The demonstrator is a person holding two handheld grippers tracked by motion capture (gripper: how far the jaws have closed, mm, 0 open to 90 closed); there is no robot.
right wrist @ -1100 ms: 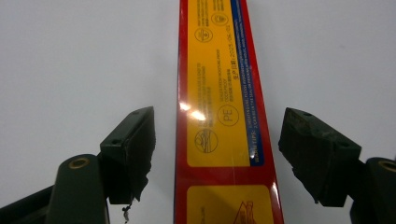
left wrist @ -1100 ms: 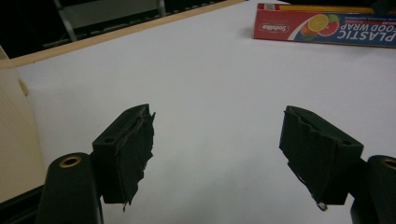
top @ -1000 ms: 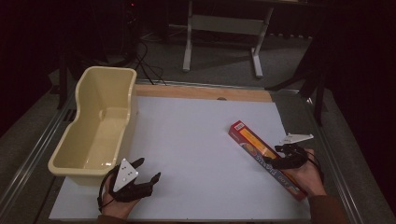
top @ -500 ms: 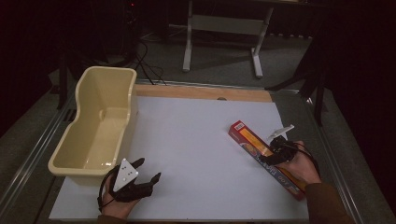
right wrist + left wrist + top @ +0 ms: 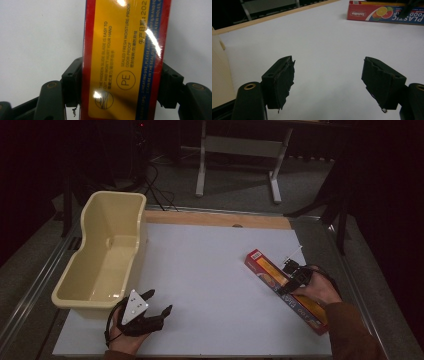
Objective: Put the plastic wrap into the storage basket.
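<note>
The box [image 5: 286, 290], a long red and yellow carton of plastic food wrap, is seen lying flat on the right part of the white counter [image 5: 210, 270], set at a slant, with one end toward the far edge and the other toward the near right corner. The right gripper [image 5: 292, 281] is placed over the box about midway along it, held by a hand [image 5: 320, 287] in a brown sleeve. In the right gripper view, the box [image 5: 123, 60] is seen between the two black fingers [image 5: 72, 82], one at each long side, touching or nearly touching it; whether the box is firmly clenched cannot be told.

The left gripper [image 5: 150, 312] is held low over the near left part of the counter, just beside the near end of the tub [image 5: 107, 252], and well apart from the box. In the left gripper view its fingers [image 5: 279, 82] are shown spread wide and released, with bare counter between them and the box [image 5: 384, 12] far off at the upper right. The cream tub is seen at the left edge of the counter, upright.
</note>
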